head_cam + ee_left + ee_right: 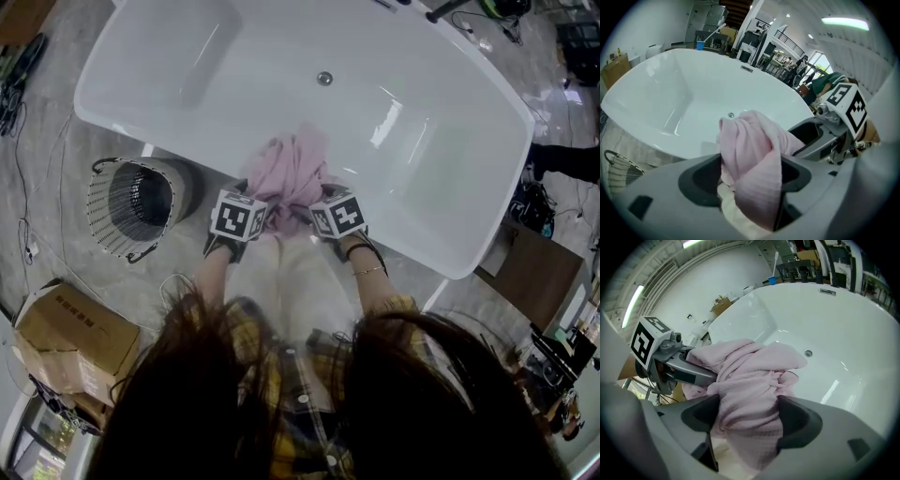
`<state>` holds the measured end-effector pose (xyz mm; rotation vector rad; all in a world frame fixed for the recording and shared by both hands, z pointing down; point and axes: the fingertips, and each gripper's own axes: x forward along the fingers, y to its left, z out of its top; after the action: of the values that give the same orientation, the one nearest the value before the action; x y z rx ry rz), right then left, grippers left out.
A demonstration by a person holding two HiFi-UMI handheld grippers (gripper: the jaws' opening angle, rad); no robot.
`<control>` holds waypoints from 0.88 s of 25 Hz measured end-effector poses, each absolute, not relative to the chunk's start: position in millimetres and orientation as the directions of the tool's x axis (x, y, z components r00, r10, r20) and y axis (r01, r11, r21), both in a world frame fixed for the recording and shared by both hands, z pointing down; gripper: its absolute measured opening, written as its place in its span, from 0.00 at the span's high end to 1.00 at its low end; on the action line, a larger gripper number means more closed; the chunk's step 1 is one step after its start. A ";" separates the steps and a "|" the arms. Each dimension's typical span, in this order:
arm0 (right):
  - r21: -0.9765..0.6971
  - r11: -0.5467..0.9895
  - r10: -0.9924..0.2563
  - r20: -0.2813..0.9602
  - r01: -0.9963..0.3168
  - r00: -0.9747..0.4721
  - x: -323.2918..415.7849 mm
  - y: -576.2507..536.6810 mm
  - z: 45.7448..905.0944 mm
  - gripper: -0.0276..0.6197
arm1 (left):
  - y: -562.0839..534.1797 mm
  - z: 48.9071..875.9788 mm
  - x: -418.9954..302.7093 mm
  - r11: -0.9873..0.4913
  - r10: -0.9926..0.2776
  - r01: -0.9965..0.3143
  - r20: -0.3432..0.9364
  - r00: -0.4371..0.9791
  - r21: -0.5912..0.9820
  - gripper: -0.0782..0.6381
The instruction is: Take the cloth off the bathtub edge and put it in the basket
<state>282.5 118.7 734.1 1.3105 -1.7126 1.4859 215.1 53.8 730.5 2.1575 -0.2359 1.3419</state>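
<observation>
A pink cloth [292,173] lies bunched over the near rim of the white bathtub [441,248]. Both grippers are at its near side. My left gripper [247,212] stands with its jaws wide, and a fold of the cloth [754,159] fills the gap between them. My right gripper [327,212] is also spread wide, with the cloth [750,380] heaped between its jaws. I cannot see either pair of pads pinching the fabric. The wire basket [139,202] stands on the floor to the left of the tub.
The tub drain [324,79] lies beyond the cloth. A cardboard box [75,337] sits on the floor at the near left, below the basket. Cables run along the left floor, and dark equipment stands at the right.
</observation>
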 end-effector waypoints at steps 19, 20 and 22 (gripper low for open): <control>-0.475 0.028 -0.361 0.815 -0.879 -0.452 273.5 118.1 715.9 0.76 | 60.1 721.9 212.5 -0.821 0.101 -0.460 0.879 0.465 0.338 0.77; -0.475 0.029 -0.364 0.814 -0.879 -0.452 273.8 117.5 714.7 0.77 | 60.2 720.7 213.1 -0.825 0.096 -0.459 0.881 0.463 0.331 0.77; -0.476 0.021 -0.373 0.812 -0.879 -0.449 275.4 116.5 712.4 0.78 | 60.2 718.6 214.2 -0.835 0.087 -0.451 0.885 0.458 0.315 0.78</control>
<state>275.4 116.5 712.4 1.2725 -1.8373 1.4275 214.2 60.2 718.6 2.1941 -0.3028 1.3744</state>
